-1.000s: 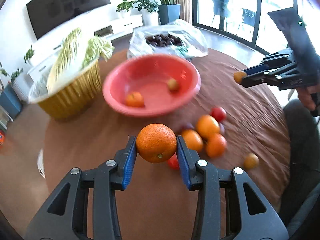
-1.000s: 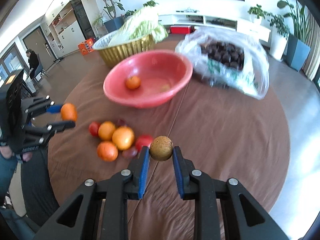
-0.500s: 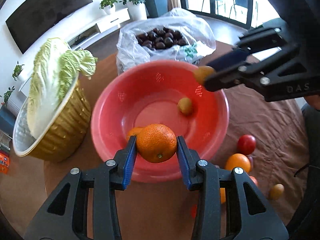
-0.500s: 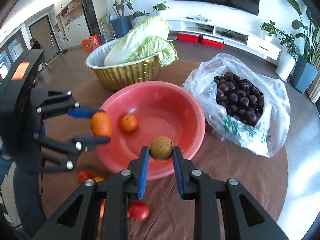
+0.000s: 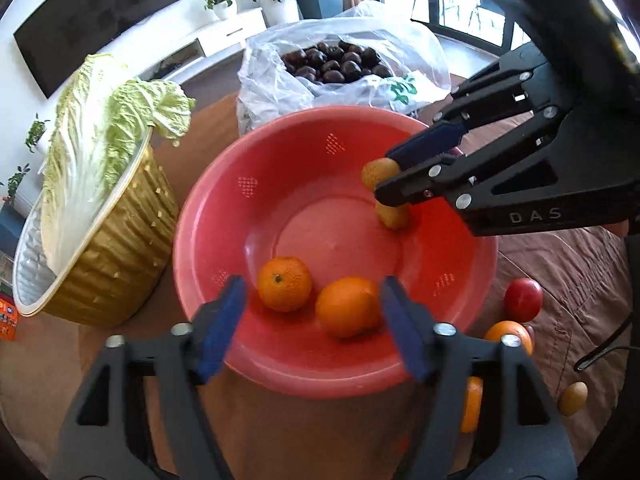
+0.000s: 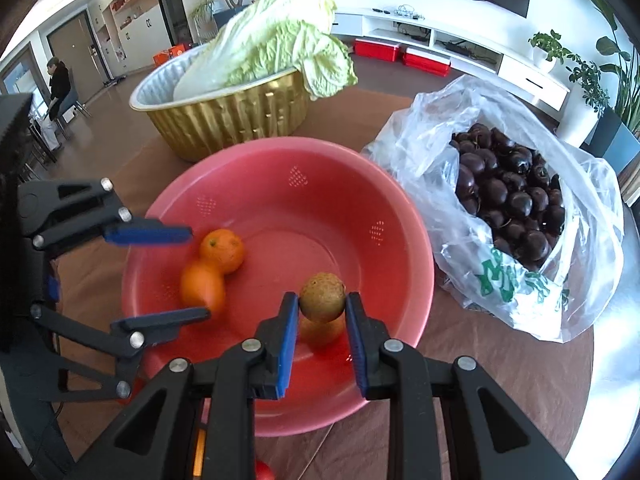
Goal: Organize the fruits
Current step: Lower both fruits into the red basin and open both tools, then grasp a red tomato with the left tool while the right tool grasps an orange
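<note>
The red bowl (image 5: 200,216) (image 6: 416,248) sits on a brown-clothed table. My left gripper (image 5: 313,286) (image 6: 197,273) hangs over its near side with the jaws opening. The large orange (image 5: 348,306) (image 6: 202,286) lies loose in the bowl between the pads, touching neither, beside a smaller orange (image 5: 284,284) (image 6: 222,250). My right gripper (image 6: 322,308) (image 5: 382,176) is shut on a small brown fruit (image 6: 322,298) (image 5: 376,172) above the bowl. A second brown fruit (image 5: 392,214) (image 6: 320,332) rests in the bowl beneath it.
A gold basin (image 5: 120,248) (image 6: 240,120) holding a cabbage stands beside the bowl. A plastic bag of dark chestnuts (image 5: 332,60) (image 6: 508,200) lies behind it. A tomato (image 5: 523,299), an orange (image 5: 508,334) and a brown fruit (image 5: 573,398) lie loose on the cloth.
Both grippers travelled from the loose fruit to above the bowl. The left jaws spread and the large orange dropped into the bowl. The right gripper kept its brown fruit.
</note>
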### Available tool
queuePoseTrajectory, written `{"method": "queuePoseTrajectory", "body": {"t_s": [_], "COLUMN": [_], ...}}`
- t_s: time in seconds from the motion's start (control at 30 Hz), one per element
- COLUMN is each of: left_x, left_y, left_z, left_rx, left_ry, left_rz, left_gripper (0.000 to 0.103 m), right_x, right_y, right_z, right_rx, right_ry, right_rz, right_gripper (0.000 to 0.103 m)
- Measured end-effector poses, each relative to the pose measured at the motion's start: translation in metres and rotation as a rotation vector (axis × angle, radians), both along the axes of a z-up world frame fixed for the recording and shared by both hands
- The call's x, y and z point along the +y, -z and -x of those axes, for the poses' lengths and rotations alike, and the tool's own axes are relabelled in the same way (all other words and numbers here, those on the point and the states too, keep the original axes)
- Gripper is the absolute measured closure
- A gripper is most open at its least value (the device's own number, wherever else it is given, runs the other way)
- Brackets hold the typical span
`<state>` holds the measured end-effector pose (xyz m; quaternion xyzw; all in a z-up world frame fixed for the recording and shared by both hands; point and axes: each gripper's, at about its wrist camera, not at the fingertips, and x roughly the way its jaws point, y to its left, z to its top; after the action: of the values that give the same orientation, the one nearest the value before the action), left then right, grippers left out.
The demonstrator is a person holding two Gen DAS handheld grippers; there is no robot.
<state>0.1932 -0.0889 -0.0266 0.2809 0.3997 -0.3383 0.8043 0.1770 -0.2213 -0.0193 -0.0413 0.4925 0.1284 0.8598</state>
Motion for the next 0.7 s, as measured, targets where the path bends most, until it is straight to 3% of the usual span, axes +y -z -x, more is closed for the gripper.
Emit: {"method": "queuePoseTrajectory", "body": {"t_s": [0.17,0.27,0.37,0.5,0.7], "left_x": [0.005,0.011,0.021,0.045,0.084], "left_y": [-0.003,-0.009,-0.019,-0.028,-0.022], "left_z": [0.003,0.008,0.018,0.038,0.08], "left_rx": [-0.011,-0.021,-0.049,-0.089,-0.077], "left_ry": [-0.006,-0.015,-0.02,-0.041,-0.072], "left_rz": [-0.009,-0.004,0.0,0.002,0.015], "left_gripper": [0.034,0.034,0.034,0.027,0.027], "right_x": [-0.005,-0.01,-0.014,-0.02,-0.014], "right_y": [0.001,-0.005,-0.015,-0.03,-0.032], "right_z": [-0.001,-0.001,0.005,0.036,0.115], "right_rx": [0.0,-0.002,-0.018,-0.056,-0.076], "right_ry": [0.015,0.034,0.047,0.051,0.047], "right_rz": [-0.007,-0.018,-0.028,-0.031,-0.092], "right_gripper": [0.076,0.069,0.068,0.066,0.058]}}
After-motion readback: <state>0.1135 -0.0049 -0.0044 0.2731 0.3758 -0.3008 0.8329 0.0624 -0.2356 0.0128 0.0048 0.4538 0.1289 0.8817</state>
